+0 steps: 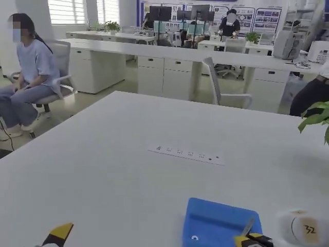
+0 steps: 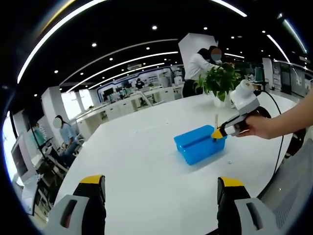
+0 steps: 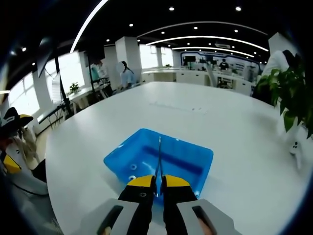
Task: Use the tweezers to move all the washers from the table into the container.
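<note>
Right gripper (image 3: 158,182): one, and the jaws are clamped tight on the tweezers (image 3: 159,154), yellow tips pressed together. From the left gripper view it is seen carried by a hand (image 2: 259,126).
Tweezers: one pair, gripped at the rear end. The thin tips are pointed forward over the inside of the container (image 3: 182,143); whether they touch its floor cannot be told.
Left gripper (image 2: 160,183): one, jaws spread wide with nothing held between them. It is kept low over the near part of the table (image 1: 103,170), well apart from the container.
Container: one, a blue open-topped rectangular tray set on the white table, right under the right gripper.
Washers (image 3: 133,167): two small rings are counted inside the container in the right gripper view, lying close together near its left corner. In the head view, one ring (image 1: 194,237) is made out on the blue floor.
Speck (image 2: 229,161): one tiny pale dot is spotted on the table just beside the container, too small to be told as a washer.
Power strip (image 1: 185,153): one, laid flat at mid-table, well apart from the container.
Round white object (image 1: 303,229): one, marked 32, placed just right of the container.
Plant (image 2: 222,81): one, potted, set near the far table edge.
People: one seated person (image 1: 31,72) at the left, one standing person (image 1: 230,23) at the far desks.
</note>
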